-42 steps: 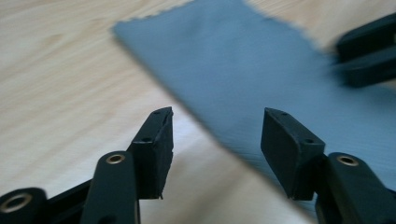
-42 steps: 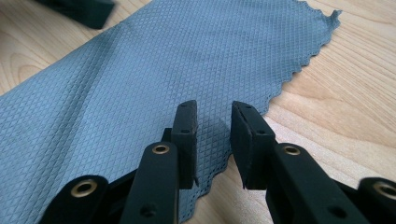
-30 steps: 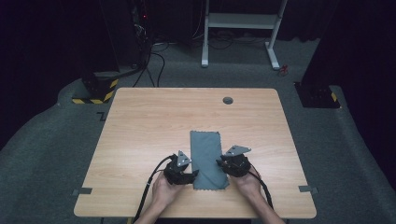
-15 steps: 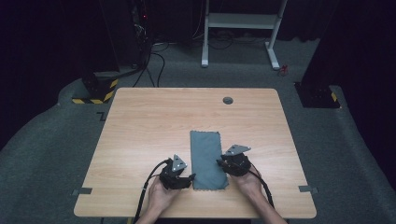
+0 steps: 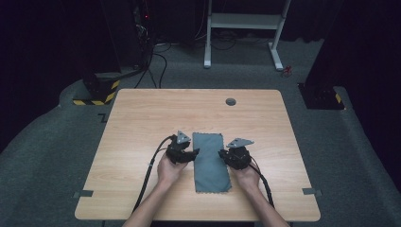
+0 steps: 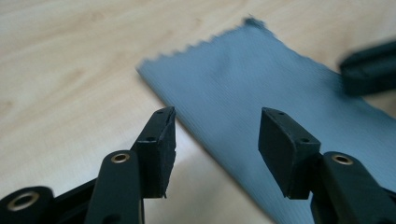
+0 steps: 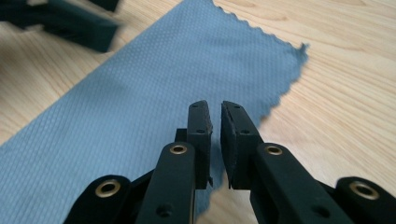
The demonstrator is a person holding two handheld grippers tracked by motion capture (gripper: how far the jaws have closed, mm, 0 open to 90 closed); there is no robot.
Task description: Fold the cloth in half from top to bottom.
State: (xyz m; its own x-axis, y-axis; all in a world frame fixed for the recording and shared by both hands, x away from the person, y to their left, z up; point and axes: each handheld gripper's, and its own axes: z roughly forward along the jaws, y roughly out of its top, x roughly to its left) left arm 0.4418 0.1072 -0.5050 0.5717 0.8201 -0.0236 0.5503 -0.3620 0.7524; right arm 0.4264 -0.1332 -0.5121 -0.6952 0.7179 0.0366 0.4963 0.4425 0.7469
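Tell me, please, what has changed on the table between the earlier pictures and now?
The left gripper moved away from the person along the left edge of the grey cloth, and its jaws have just been closing a little; they stand open over that edge. The right gripper has just closed its jaws almost together at the cloth's right edge; whether it pinches the cloth is unclear. The cloth stays flat on the table.

**Grey cloth between two grippers**

Lying flat on the wooden surface (image 5: 142, 123): a grey cloth (image 5: 211, 161), long side running away from the near edge. Left gripper (image 5: 193, 152) held at the cloth's left edge, jaws having just been closing. Right gripper (image 5: 221, 153) at the right edge, jaws likewise closing. Cables trailing back along both forearms. Farther off, a small dark round spot (image 5: 231, 101) near the far edge. Beyond, a white frame (image 5: 243, 21) on grey carpet.
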